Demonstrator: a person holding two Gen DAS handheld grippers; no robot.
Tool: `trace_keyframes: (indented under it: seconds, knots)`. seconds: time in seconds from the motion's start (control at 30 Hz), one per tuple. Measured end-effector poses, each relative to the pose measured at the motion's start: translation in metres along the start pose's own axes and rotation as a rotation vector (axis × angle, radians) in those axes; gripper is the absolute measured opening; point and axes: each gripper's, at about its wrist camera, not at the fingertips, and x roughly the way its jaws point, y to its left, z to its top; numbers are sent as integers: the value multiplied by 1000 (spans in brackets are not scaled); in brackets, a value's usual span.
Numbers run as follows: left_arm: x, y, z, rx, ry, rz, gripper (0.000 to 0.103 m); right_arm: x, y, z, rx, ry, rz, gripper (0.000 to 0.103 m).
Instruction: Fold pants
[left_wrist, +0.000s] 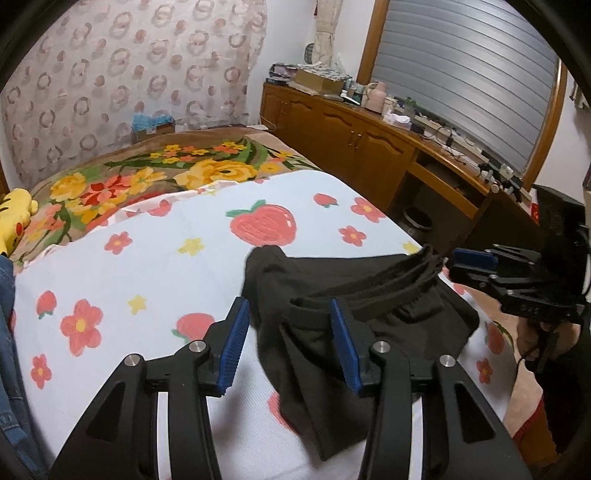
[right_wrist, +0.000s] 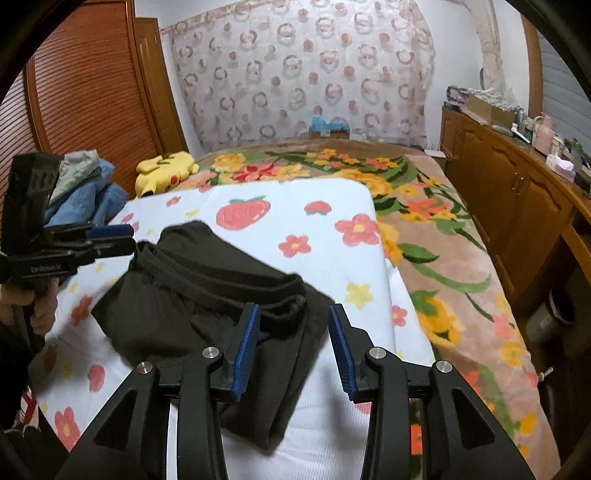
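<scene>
Black pants (left_wrist: 354, 314) lie folded in a compact pile on the white strawberry-print blanket (left_wrist: 155, 258), waistband layers toward the far right. My left gripper (left_wrist: 288, 314) is open and empty, just above the pile's left edge. My right gripper (right_wrist: 293, 317) is open and empty, above the pants (right_wrist: 207, 291) at their right edge. Each gripper shows in the other's view: the right one (left_wrist: 458, 264) beside the waistband, the left one (right_wrist: 122, 238) at the pile's far left corner. Both sit apart from the cloth.
A floral blanket (right_wrist: 443, 236) covers the bed beyond and right of the white one. A yellow plush (right_wrist: 166, 171) and a clothes pile (right_wrist: 85, 192) lie at the left. A wooden cabinet (left_wrist: 351, 140) with clutter runs along the right.
</scene>
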Motion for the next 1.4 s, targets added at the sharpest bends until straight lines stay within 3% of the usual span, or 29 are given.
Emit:
trace_keyframes:
  seconds: [0.2,0.43,0.5,0.63,0.73,0.87,1.0,1.2,1.3,1.4]
  knots:
    - [18,-7,-4,29,47,-19,47,10,-5,11,-27,11,16,41]
    - [17,-13,-4,58,32,-32,24,21,-9,12,-57,25,58,40]
    - [13,-15,-3,69,18,-30,19,22,-11,11,-53,26,68,21]
    - [2,-18,1,79,-30,-33,15,16,-13,11,-25,-1,85,11]
    - [-7,-21,9,83,-81,-37,15,7,-13,12,-17,-42,79,9]
    - [-8,-20,21,82,-92,-18,15,0,-12,15,-7,-93,70,9]
    - [3,-16,30,88,-91,14,15,8,-7,15,-23,-79,35,9]
    - [36,-6,31,83,-15,47,15,29,1,19,-46,-17,-18,9]
    - [39,-2,27,62,17,48,22,26,3,23,-45,-8,-18,9]
    - [34,-1,23,58,19,54,36,19,2,25,-33,-5,-19,14]
